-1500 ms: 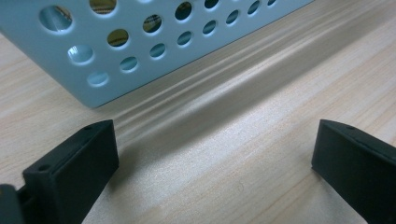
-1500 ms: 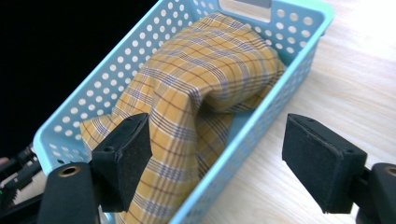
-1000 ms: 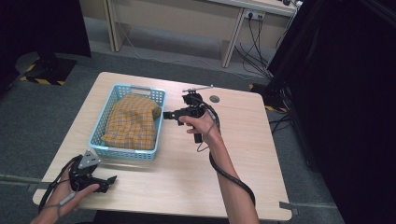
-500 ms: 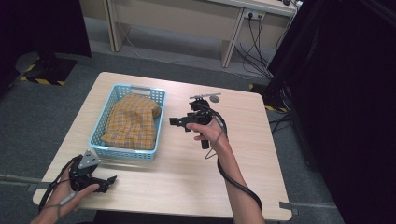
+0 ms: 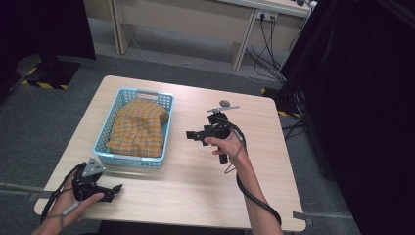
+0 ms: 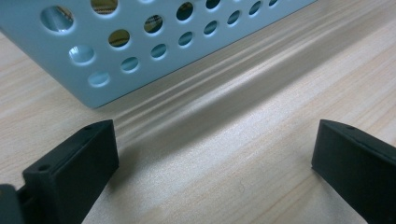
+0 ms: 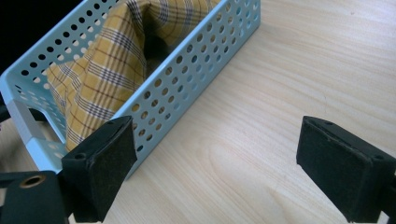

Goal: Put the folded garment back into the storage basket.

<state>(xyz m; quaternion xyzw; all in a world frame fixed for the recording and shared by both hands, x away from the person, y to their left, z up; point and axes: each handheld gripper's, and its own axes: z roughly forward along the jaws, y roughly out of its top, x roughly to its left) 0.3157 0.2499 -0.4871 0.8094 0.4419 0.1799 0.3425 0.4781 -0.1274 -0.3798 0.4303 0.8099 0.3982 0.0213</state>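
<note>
High view, going left to right: the left gripper sits low on the table at the near-left corner, jaws spread wide with nothing between them, just short of the blue basket. The yellow plaid cloth is bunched up inside that basket. Over to the right, the right gripper hangs above bare wood beside the basket, jaws released and empty too. Looks to me like the cloth is already stowed, so the next move is probably just parking that right gripper on the table.
</note>
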